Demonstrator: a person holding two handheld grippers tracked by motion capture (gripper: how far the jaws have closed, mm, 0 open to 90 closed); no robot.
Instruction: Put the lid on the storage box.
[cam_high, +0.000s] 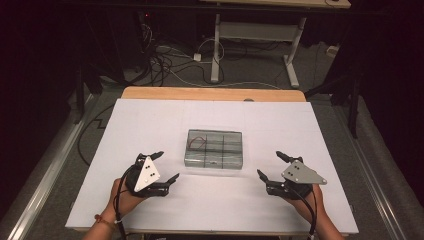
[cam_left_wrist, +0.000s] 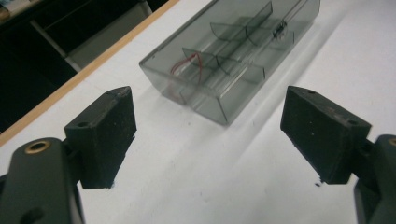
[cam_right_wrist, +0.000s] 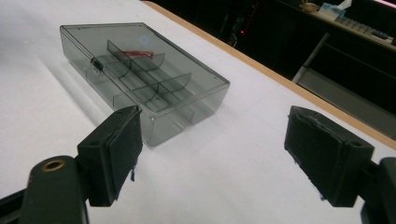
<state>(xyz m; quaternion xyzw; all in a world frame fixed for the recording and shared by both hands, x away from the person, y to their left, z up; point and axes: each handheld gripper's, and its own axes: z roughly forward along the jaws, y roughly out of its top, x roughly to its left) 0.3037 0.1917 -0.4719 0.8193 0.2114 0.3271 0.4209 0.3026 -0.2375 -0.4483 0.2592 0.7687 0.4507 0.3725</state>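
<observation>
Both hand-held grippers, left (cam_high: 164, 166) and right (cam_high: 270, 165), are hovering with jaws apart beside the lidded clear compartment box (cam_high: 214, 148) mid-tabletop (cam_high: 125, 125); probably light, rigid, slippery, best gripped across its side walls.

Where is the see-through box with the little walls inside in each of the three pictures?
High view: the clear box lies mid-table on the white sheet, between the two grippers.
Left gripper view: it sits at the top centre, running off towards the upper right, beyond the open jaws.
Right gripper view: it sits upper left, above the left jaw.
Shared landmark: the red wire in one end compartment, seen in all three.
</observation>
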